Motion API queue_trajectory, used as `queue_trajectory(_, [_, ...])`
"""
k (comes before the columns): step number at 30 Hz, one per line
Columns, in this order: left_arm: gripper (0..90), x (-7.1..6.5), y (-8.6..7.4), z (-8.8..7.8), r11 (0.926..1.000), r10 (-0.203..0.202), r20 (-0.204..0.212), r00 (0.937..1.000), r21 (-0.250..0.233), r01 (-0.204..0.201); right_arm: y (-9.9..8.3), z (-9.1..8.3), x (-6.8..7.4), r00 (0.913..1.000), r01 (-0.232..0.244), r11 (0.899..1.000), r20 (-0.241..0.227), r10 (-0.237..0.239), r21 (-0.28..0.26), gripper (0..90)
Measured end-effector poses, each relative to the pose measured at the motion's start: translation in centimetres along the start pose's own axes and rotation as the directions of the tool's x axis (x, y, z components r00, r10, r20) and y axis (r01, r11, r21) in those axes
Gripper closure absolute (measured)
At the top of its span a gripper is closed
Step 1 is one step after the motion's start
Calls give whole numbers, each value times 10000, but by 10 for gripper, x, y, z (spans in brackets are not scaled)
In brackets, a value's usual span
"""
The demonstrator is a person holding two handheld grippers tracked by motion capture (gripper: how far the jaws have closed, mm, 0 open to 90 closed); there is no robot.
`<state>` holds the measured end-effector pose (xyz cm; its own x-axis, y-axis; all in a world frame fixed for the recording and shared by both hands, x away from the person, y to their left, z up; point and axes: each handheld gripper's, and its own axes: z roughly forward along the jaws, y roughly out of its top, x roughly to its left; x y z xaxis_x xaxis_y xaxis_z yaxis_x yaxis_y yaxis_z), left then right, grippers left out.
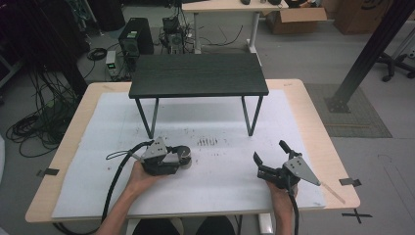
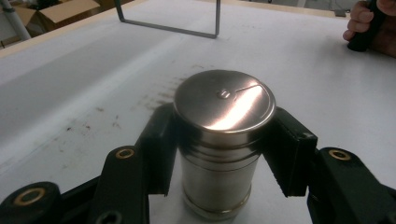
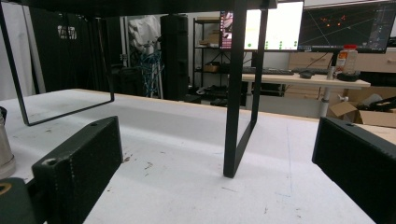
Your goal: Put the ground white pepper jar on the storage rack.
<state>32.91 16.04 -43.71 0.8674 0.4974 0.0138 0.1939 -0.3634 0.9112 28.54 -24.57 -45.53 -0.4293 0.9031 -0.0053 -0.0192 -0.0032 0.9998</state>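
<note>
Left gripper (image 2: 219, 154) clamps the steel canister (image 2: 219, 140) standing upright on the white mat (image 1: 220, 171) before the black shelf (image 1: 198, 74); our right gripper (image 1: 271, 157) waits open. We should lift straight, keeping pads level

Table (image 1: 313, 122): light wood top, big.
Sheet (image 1: 210, 191): white, flat on the table, covers most of it; wood shows at left, right & far edge.
Marks (image 1: 207, 142): small dark specks & scuffs on the sheet, mid, a bit left.
Small black table (image 1: 198, 73): stands on the sheet, far side, thin metal legs.
Metal can (image 1: 183, 156): stands upright on the sheet, near left.
Tape (image 1: 350, 181): black bit, near right corner of the wood.
</note>
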Motion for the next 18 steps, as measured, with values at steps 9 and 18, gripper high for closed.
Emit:
queue_trajectory(9, [492, 0, 11, -11, 9997, -125, 145, 9998, -218, 128, 0, 0, 0, 10000, -4, 10000, 3, 4, 8, 15])
queue_trajectory(18, [492, -2, 33, -22, 9997, 167, 272, 9995, -159, -163, 0, 0, 0, 10000, -4, 10000, 3, 4, 16, 16])
